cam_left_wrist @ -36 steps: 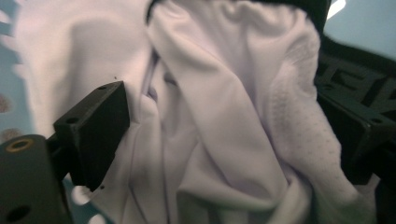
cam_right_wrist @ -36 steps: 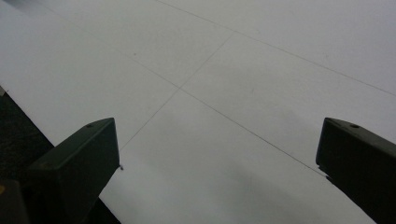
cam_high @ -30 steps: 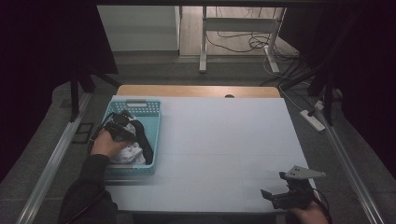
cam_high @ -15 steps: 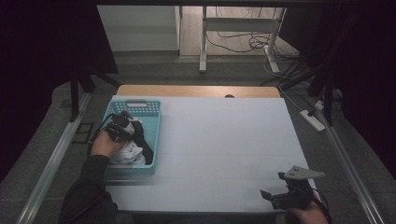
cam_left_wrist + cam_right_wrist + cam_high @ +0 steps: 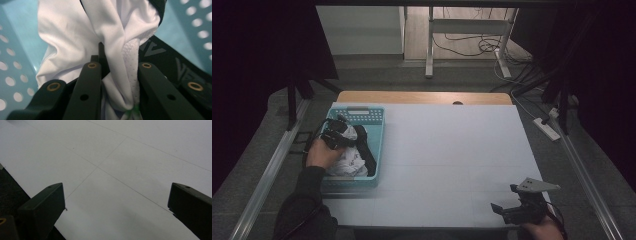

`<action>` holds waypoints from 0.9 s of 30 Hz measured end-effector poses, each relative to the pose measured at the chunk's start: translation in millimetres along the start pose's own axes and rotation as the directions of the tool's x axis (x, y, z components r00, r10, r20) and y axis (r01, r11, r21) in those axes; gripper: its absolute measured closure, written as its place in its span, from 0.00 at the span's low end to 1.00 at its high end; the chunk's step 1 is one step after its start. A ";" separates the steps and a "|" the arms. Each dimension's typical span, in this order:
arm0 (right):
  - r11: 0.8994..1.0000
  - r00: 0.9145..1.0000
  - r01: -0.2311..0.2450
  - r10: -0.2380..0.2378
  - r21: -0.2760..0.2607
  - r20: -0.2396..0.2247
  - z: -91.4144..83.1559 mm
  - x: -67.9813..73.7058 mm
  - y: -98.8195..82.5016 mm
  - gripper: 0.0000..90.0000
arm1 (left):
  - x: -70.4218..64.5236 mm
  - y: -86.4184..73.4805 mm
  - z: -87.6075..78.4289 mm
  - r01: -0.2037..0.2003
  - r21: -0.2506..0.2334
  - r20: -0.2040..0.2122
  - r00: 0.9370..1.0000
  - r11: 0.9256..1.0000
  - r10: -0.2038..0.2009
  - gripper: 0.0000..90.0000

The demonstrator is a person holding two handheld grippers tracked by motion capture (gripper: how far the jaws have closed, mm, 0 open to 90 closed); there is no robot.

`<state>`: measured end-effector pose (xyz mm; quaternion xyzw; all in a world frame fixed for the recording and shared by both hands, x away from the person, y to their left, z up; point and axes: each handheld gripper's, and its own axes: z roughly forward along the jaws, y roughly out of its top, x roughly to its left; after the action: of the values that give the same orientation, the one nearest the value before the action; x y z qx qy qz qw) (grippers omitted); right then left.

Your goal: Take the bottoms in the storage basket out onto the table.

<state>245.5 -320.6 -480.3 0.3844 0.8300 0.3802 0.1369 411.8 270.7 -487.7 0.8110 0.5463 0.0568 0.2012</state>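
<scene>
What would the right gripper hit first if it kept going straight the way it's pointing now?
Probably nothing soon: the right gripper, jaws open, points low across the bare white table, and the way looks free as far as its own view shows.

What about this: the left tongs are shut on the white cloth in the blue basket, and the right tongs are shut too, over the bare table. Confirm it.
Not quite. The right tongs stand wide open over the table, with nothing between their jaws, as the right gripper view shows. The rest holds: the left tongs are shut on the white cloth in the blue basket.
</scene>
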 end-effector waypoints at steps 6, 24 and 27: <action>1.000 1.000 -0.001 0.001 0.001 0.002 0.1 0.1 0.1 0.02 | -2.3 1.7 -15.5 -0.008 -0.067 0.037 0.999 0.998 0.010 0.90; 1.000 1.000 -0.005 0.005 0.003 0.004 0.3 -0.1 0.1 0.02 | -11.7 13.3 -67.0 -0.043 -0.185 0.075 0.995 0.982 0.058 0.90; 1.000 1.000 -0.005 0.005 0.004 0.005 0.5 0.0 0.2 0.02 | -12.7 16.7 -77.9 -0.052 -0.200 0.073 0.995 0.978 0.068 0.90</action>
<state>245.8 -320.3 -480.4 0.3879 0.8293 0.3780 0.1373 396.9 274.3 -408.5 0.8047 0.5049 0.0848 0.3006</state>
